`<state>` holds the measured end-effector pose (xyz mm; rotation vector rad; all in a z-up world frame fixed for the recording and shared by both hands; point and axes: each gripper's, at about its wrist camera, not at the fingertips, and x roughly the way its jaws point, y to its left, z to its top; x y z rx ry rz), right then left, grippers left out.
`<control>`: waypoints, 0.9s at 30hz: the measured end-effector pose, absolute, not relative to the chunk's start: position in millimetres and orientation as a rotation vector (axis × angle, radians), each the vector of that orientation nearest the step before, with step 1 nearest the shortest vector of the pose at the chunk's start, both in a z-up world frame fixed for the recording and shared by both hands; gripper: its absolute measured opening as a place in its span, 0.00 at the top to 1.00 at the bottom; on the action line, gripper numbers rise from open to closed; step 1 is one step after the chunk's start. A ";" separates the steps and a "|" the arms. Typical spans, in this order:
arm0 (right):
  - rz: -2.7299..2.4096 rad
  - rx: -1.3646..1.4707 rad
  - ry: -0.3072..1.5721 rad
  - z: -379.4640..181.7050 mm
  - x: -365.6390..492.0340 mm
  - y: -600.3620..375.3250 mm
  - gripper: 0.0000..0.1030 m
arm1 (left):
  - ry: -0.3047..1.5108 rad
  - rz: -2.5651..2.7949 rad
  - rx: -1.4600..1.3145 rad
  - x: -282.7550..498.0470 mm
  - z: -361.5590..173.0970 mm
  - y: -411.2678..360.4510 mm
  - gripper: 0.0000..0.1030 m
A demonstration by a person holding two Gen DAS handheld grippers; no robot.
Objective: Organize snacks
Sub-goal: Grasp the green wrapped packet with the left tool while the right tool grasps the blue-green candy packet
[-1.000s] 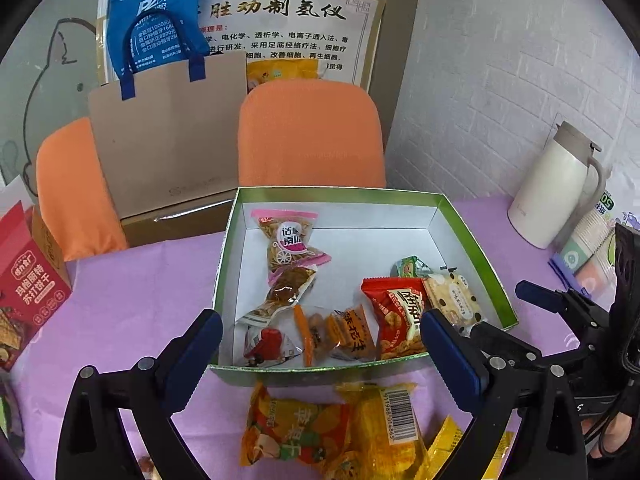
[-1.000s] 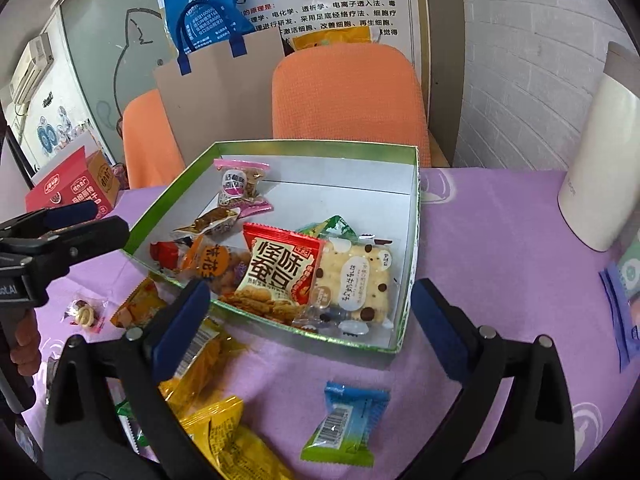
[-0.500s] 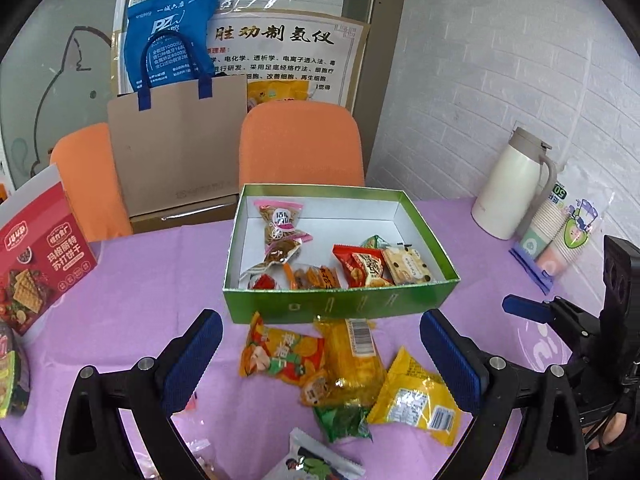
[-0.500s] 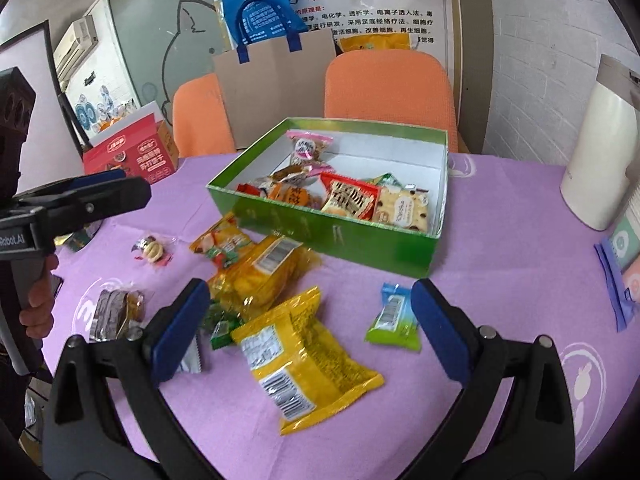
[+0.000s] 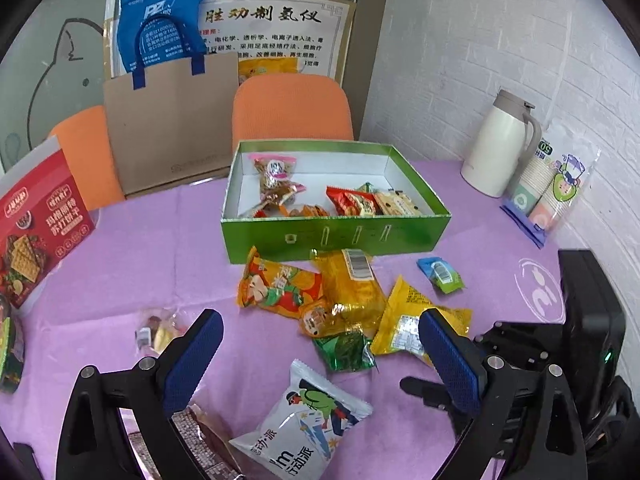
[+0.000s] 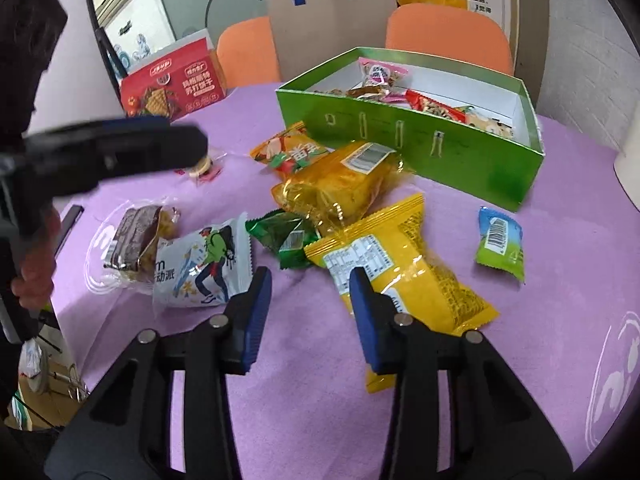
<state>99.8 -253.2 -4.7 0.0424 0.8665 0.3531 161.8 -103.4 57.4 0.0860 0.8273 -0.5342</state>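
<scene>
My left gripper point(image 5: 320, 344) hangs spread wide above the purple tablecloth point(image 5: 132, 264), nothing between its pads. My right gripper point(image 6: 308, 300) has just been closing to a narrow gap, empty, its right pad just beside the yellow packet point(image 6: 404, 264). The green box point(image 5: 336, 236) sits beyond the loose snacks with several packets already inside. A white packet point(image 5: 304, 420) lies nearest my left jaws, a small blue-green one point(image 6: 500, 244) well apart on the right
</scene>
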 end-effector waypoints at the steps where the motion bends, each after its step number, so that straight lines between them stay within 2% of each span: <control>1: 0.332 0.052 0.856 -1.5 99.9 -259.4 0.59 | 0.853 -0.543 0.080 164.0 49.0 -104.8 0.07; 5: 0.292 0.085 0.844 4.3 97.5 -279.2 0.59 | 0.961 -0.598 0.050 175.1 18.4 -116.7 0.29; 12: 0.193 0.161 0.827 6.4 97.7 -319.3 0.56 | 1.054 -0.600 0.018 195.8 -15.0 -137.6 0.33; 13: 0.173 0.173 0.830 5.8 99.9 -326.0 0.54 | 1.061 -0.603 0.020 197.5 -18.4 -139.4 0.38; 14: 0.151 0.182 0.832 5.0 101.8 -331.8 0.52 | 1.080 -0.612 0.027 199.2 -22.7 -141.5 0.54; 15: 0.128 0.192 0.833 4.1 104.0 -338.4 0.50 | 1.093 -0.619 0.035 200.7 -26.2 -142.4 0.60; 20: 0.029 0.224 0.861 -7.7 122.8 -363.6 0.44 | 1.092 -0.639 0.036 201.4 -26.9 -135.3 0.61; 27: -0.003 0.251 0.927 -32.4 152.8 -367.9 0.41 | 1.140 -0.670 0.049 203.2 -31.6 -137.4 0.52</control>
